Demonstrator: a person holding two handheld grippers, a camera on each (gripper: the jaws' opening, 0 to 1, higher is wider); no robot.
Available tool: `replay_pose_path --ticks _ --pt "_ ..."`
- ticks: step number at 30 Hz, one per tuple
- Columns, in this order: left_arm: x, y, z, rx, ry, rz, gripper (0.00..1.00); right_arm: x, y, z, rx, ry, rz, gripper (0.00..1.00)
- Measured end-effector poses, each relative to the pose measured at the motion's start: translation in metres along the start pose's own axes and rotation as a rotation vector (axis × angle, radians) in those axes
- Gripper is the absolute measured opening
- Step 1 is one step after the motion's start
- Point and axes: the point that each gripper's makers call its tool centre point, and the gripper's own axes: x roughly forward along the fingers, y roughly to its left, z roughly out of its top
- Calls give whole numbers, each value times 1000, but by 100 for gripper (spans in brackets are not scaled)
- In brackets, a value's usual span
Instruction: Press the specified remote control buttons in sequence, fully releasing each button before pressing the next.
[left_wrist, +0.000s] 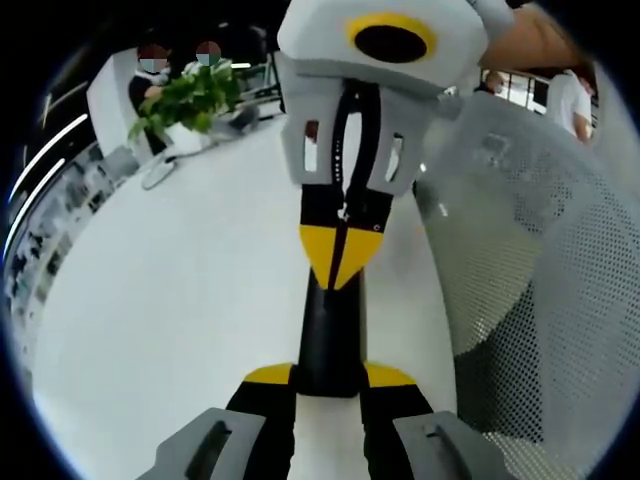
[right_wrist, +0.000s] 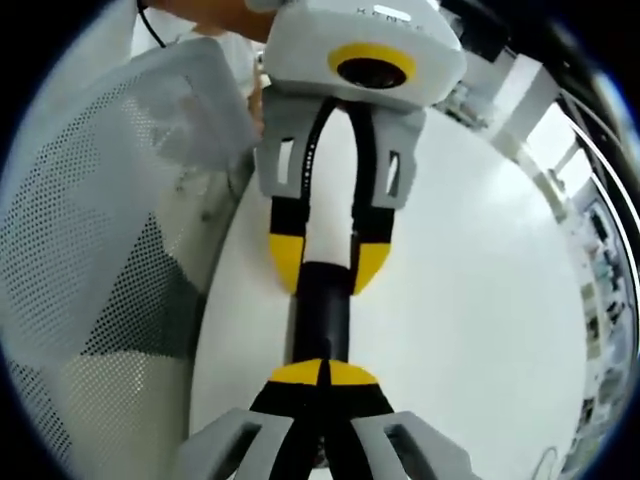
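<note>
Together, the left gripper (left_wrist: 330, 375) clamps the remote (left_wrist: 330, 335) while the right gripper (right_wrist: 325, 372) is closed atop it.

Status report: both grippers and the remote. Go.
Left gripper clamped on remote, over white table. Right gripper shut, tips against remote's other end. Buttons hidden. Mesh chair alongside, not in the way.

Two close cameras face each other along a black remote (left_wrist: 328, 340), sharing the white table (left_wrist: 180, 300) and mesh chair (left_wrist: 540, 280).
</note>
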Motion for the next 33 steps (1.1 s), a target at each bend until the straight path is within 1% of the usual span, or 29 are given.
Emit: replay_pose_path --ticks 5,8,12,14,20,22,26,28,33 --pt "0 0 0 -1 -1 -3 23 0 -1 0 -1 22 35 0" --pt "1 1 -1 -3 -4 -4 23 1 0 0 -13 32 44 0" --pt "1 1 -1 -5 -6 -5 23 0 0 0 -19 34 47 0" --pt "-1 -2 3 -3 -6 -7 23 0 0 -1 -12 30 48 0" --pt "2 3 -2 -2 -5 -8 23 -1 0 0 4 18 46 0" --pt "-1 -2 3 -2 -5 -8 23 -2 0 0 5 18 45 0" --pt "1 1 0 -3 -5 -7 23 -4 -2 -1 16 14 44 0" --pt "-2 -3 4 -2 -4 -7 23 -6 -2 0 16 14 43 0" --pt "1 1 0 -1 -1 -8 23 -10 -7 4 9 10 39 0"
